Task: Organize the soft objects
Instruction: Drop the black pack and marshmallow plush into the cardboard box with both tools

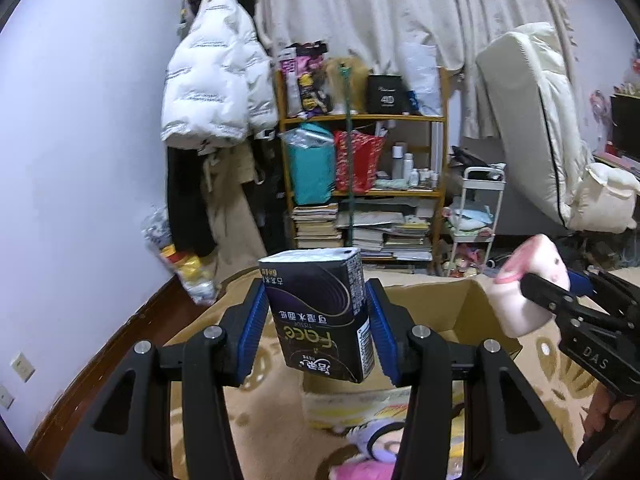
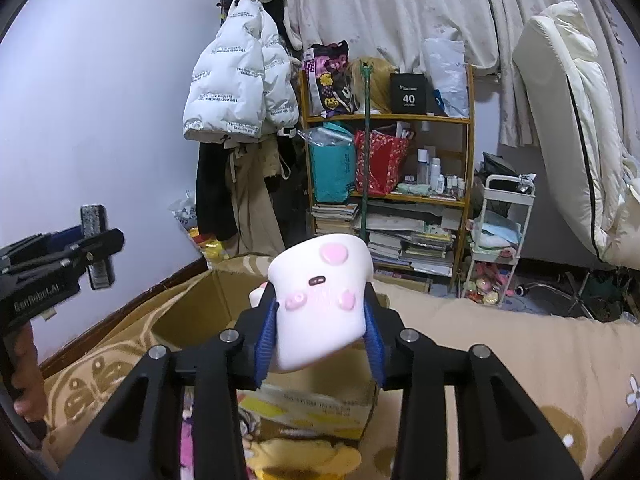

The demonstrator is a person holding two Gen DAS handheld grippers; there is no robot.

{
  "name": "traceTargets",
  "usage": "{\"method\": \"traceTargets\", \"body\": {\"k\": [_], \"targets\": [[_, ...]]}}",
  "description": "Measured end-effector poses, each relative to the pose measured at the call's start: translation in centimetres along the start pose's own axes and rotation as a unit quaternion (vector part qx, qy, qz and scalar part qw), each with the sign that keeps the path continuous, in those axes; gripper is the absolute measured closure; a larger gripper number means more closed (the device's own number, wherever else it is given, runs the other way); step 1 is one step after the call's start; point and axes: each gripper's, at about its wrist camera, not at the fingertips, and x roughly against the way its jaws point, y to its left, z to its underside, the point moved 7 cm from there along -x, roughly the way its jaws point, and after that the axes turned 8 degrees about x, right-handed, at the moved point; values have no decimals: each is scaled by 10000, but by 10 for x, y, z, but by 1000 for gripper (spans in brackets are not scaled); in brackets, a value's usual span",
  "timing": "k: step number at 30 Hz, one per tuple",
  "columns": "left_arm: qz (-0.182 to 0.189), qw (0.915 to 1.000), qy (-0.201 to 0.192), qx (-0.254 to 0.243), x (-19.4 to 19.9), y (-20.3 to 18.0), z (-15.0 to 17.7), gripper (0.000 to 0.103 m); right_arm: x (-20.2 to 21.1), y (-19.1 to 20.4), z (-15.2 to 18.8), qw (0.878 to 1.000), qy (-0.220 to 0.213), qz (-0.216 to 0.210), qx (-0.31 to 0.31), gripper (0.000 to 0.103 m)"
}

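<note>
My left gripper (image 1: 317, 320) is shut on a black tissue pack (image 1: 320, 312) and holds it upright above the near edge of an open cardboard box (image 1: 440, 304). My right gripper (image 2: 320, 328) is shut on a white plush toy with pink spots (image 2: 320, 304), held above the same box (image 2: 192, 312). The right gripper with the plush (image 1: 528, 284) shows at the right of the left wrist view. The left gripper (image 2: 96, 248) with the tissue pack edge-on shows at the left of the right wrist view. More plush toys (image 1: 372, 452) lie on the beige blanket (image 1: 208, 408) in front of the box.
A wooden shelf (image 1: 360, 120) full of bags, bottles and books stands against the curtain. A white puffer jacket (image 1: 212, 80) hangs to its left. A white trolley (image 1: 476, 216) and a leaning mattress (image 1: 532, 120) are at the right. A yellow plush (image 2: 308, 456) lies under the right gripper.
</note>
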Motion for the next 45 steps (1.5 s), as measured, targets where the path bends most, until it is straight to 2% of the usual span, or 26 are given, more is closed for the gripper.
{"method": "traceTargets", "body": {"k": [6, 10, 14, 22, 28, 36, 40, 43, 45], "targets": [[152, 9998, 23, -108, -23, -13, 11, 55, -28, -1, 1, 9999, 53, -124, 30, 60], [280, 9987, 400, -138, -48, -18, 28, 55, -44, 2, 15, 9994, 247, -174, 168, 60], [305, 9977, 581, -192, -66, -22, 41, 54, -59, 2, 30, 9986, 463, -273, 26, 59], [542, 9948, 804, -295, -79, -34, 58, 55, -67, 0, 46, 9977, 565, -354, -121, 57], [425, 9937, 1024, -161, -84, -26, 67, 53, -67, -6, 52, 9964, 634, -460, -332, 51], [240, 9941, 1059, -71, -73, -10, 66, 41, -59, -2, 56, 9946, 761, -595, -383, 46], [138, 9940, 1085, 63, -65, -1, 67, 23, -53, -3, 55, 9943, 725, -629, -465, 29], [127, 9938, 1101, 87, -61, 2, 68, 15, -47, -1, 49, 9952, 630, -615, -421, 20], [262, 9938, 1063, 184, -56, 4, 66, 10, -43, 0, 47, 9956, 590, -587, -426, 13]]}}
